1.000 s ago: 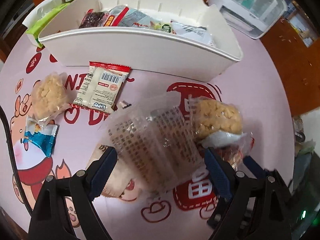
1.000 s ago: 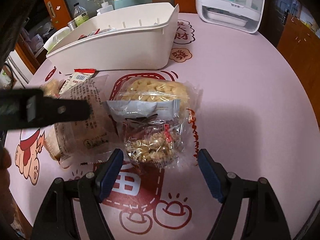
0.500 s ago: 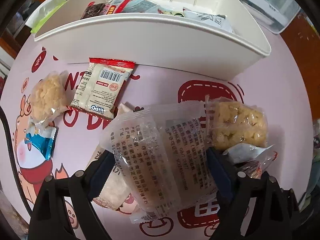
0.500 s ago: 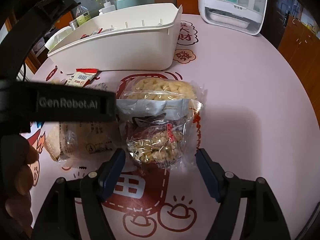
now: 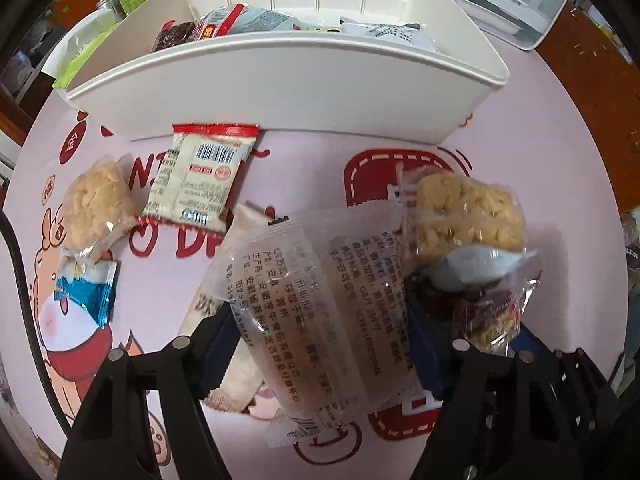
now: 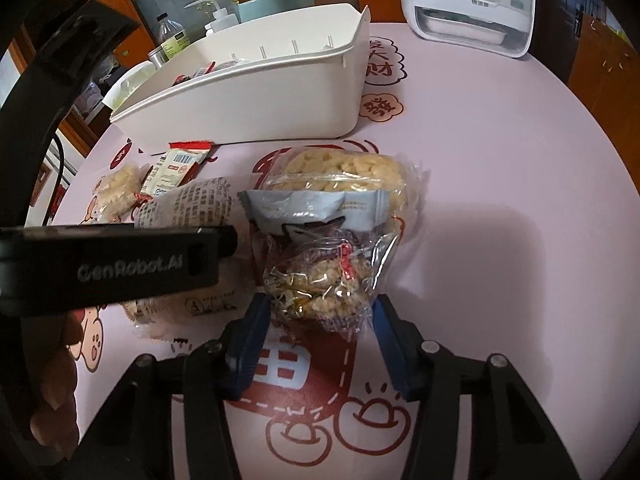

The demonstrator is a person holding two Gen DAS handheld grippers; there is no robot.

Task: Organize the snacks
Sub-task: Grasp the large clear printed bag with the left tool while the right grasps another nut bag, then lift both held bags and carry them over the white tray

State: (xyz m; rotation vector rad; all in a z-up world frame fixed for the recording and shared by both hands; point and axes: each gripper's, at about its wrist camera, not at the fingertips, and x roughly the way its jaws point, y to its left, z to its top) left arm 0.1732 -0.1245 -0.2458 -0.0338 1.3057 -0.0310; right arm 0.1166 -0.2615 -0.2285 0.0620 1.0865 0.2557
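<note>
In the left wrist view my left gripper (image 5: 320, 344) points down over a clear printed pastry packet (image 5: 320, 300). Its jaws are closing, and the blue pads touch the packet's two sides. In the right wrist view my right gripper (image 6: 320, 320) is closing on a clear bag of puffed rice clusters (image 6: 320, 284), with the pads against its wrapper. Just beyond lie a grey-blue packet (image 6: 316, 208) and a pale puffed cake pack (image 6: 344, 172). The white bin (image 5: 280, 80) behind them holds several snacks. The left gripper's body (image 6: 112, 264) crosses the right view.
A red-and-white wafer packet (image 5: 200, 176), a small rice cake pack (image 5: 96, 204) and a blue wrapper (image 5: 88, 292) lie left on the pink printed cloth. A beige packet (image 5: 244, 248) lies under the pastry. A white appliance (image 6: 468, 4) and bottles (image 6: 172, 36) stand at the back.
Both grippers' jaws have narrowed from wide open onto their packets. The left gripper has tilted, so the bin sits lower and the pastry packet looms larger.
</note>
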